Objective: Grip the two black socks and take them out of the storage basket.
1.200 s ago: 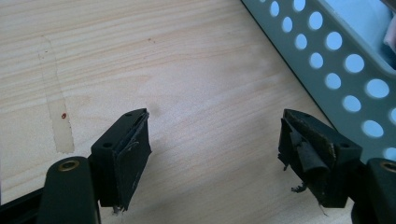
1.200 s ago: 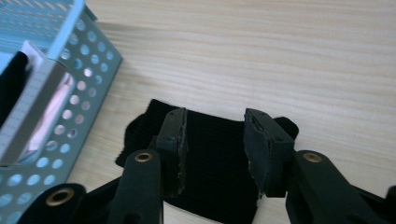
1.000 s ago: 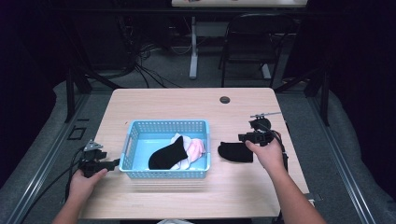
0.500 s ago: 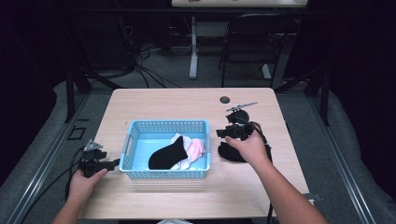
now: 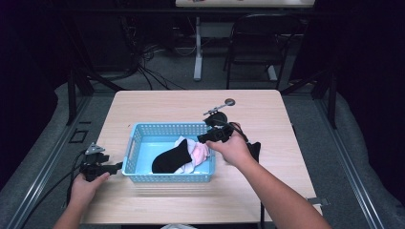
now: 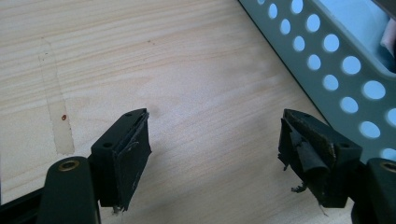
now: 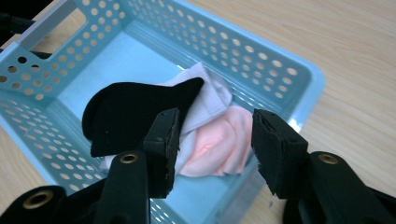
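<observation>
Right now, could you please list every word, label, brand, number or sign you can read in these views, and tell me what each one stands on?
None: no readable text in these views.
The blue basket bears only round holes, no label.
The black sock, white sock and pink cloth are plain.
The table shows wood grain and a small stain, no writing.

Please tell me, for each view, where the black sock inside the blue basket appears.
High view: black sock lies in the basket's near half.
Left gripper view: not in it.
Right gripper view: black sock left of centre, over the white sock.
Shared landmark: blue basket.
</observation>
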The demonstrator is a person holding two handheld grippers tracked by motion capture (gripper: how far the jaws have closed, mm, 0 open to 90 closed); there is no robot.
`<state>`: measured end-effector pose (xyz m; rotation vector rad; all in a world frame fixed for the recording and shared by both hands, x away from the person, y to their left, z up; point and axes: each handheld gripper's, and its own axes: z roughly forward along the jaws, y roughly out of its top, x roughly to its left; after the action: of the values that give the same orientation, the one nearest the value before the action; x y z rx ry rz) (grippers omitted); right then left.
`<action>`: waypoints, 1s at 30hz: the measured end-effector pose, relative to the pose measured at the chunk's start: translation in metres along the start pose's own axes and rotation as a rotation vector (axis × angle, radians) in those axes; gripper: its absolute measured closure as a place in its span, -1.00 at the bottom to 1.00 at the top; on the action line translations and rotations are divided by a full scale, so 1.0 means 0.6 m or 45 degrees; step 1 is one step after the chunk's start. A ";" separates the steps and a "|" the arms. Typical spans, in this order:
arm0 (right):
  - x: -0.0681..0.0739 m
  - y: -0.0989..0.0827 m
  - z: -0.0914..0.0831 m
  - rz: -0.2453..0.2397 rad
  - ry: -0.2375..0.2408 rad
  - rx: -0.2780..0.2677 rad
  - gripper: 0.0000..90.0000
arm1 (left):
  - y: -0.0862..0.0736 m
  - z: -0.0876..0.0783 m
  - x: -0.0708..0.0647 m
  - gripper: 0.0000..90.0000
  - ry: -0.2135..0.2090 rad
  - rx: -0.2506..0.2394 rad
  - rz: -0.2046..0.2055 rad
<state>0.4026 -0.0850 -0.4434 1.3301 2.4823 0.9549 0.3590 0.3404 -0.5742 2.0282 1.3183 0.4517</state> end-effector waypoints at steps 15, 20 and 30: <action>0.055 0.026 0.076 -0.081 0.044 0.127 0.14 | 0.000 0.000 -0.001 -0.45 -0.003 -0.005 -0.004; 0.056 0.030 0.122 -0.053 0.033 0.231 0.13 | 0.000 -0.001 -0.001 -0.45 -0.005 -0.008 -0.006; 0.052 0.029 0.164 0.009 0.018 0.296 0.12 | 0.001 -0.001 -0.001 -0.45 -0.008 -0.008 -0.006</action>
<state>0.4381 -0.0083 -0.5055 1.4020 2.6675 0.6954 0.3588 0.3401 -0.5735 2.0194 1.3162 0.4464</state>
